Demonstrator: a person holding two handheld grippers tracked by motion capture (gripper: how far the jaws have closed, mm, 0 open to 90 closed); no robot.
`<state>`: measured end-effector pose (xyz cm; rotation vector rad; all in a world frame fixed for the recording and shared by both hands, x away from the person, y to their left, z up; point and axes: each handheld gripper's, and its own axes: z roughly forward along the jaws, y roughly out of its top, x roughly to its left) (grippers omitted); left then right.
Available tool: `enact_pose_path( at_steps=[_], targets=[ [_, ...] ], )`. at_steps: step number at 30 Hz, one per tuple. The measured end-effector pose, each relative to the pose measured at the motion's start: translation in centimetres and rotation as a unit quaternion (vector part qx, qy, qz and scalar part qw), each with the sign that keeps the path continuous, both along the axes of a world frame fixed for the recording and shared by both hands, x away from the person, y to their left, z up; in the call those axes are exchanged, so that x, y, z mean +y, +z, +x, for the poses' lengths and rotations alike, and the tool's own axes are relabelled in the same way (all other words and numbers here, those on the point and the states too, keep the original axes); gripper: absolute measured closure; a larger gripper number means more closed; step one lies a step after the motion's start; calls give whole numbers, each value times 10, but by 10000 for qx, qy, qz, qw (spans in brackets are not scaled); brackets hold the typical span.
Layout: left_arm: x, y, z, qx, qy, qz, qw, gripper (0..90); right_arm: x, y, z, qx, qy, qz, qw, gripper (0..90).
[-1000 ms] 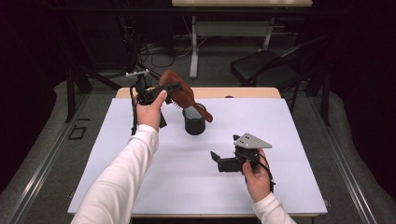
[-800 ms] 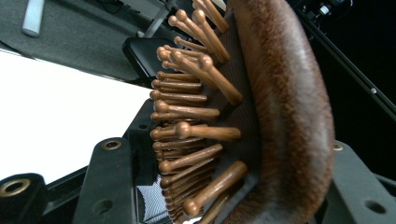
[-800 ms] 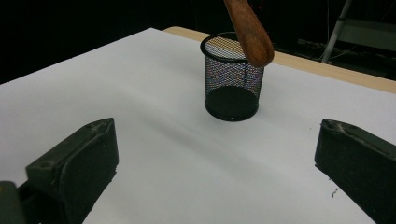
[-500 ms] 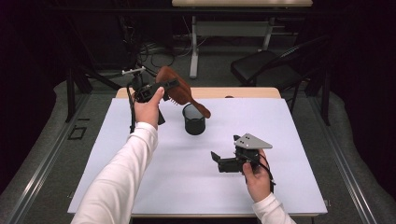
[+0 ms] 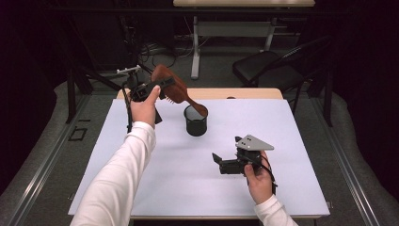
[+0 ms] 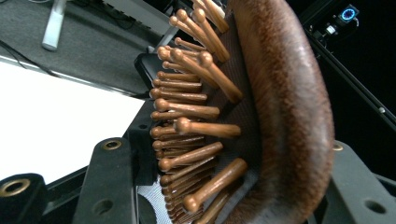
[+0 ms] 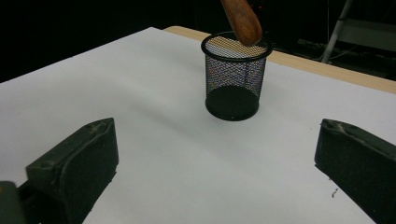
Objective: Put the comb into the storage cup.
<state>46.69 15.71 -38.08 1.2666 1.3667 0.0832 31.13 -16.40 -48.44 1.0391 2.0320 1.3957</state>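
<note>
My left gripper [image 5: 157,88] is shut on the head of a brown wooden hairbrush [image 5: 175,89], raised above the table's far left. Its wooden pins and curved back [image 6: 285,107] sit between my jaws in the left gripper view. The brush tilts, handle end [image 7: 241,21] down, just above the rim of a black mesh cup [image 5: 195,120] that stands upright on the white table [image 5: 155,183]. The cup [image 7: 232,77] looks empty. My right gripper [image 5: 218,163] rests low at the front right, open, nothing between its jaws, pointing toward the cup.
A wooden strip [image 5: 244,93] runs along the table's far edge. Beyond it stand a black chair [image 5: 273,70], a desk frame [image 5: 235,28] and cables on the floor. White tabletop lies around the cup.
The left hand has lifted and tilted the brush, so its handle end now hangs over the cup's mouth. The right gripper has stayed put.
</note>
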Motion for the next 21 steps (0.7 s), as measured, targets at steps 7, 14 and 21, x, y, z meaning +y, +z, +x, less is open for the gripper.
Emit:
enact_pose_path(
  at_steps=[7,14,21],
  targets=[
    [2,-1,2,9,71,-5,10000,472,-1,0,0,1,-8,-6,10000,0],
    [1,-2,3,0,92,42,9999,472,-1,0,0,-5,-3,-2,10000,0],
    [1,-3,4,11,116,42,9999,472,-1,0,0,-4,-2,-2,10000,0]
  ],
)
